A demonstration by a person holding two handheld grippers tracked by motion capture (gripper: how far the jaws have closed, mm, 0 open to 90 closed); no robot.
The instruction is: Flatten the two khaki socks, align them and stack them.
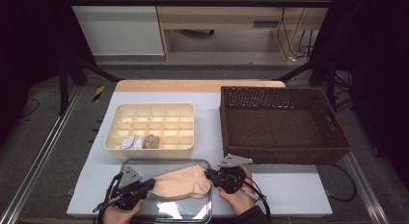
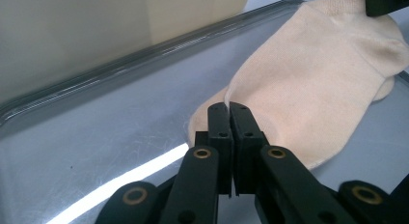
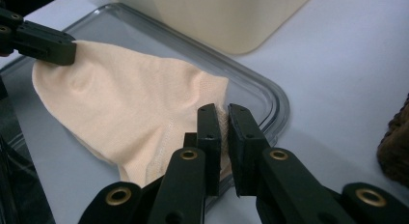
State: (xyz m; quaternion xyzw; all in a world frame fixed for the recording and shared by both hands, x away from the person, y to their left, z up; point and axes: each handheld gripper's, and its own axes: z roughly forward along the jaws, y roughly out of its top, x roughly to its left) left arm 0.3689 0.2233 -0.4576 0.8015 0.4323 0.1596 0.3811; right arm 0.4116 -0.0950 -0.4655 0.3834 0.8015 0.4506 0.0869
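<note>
Both grippers, left (image 1: 150, 184) and right (image 1: 208, 174), pinch a soft peach sock (image 1: 183, 182) over the glossy metal tray (image 1: 205, 212); the high view adds a woven basket (image 1: 284, 154).

A pale peach cotton sock (image 1: 185, 182) is stretched across a shallow clear-rimmed metal tray (image 1: 144, 164) at the near edge of the tabletop (image 1: 289, 185). Just behind the tray a cream plastic compartment organiser (image 1: 150, 111) is placed, with two rolled socks (image 1: 141, 141) in its near-left compartments. A dark brown woven wicker basket (image 1: 282, 154) is set toward the right edge.
</note>
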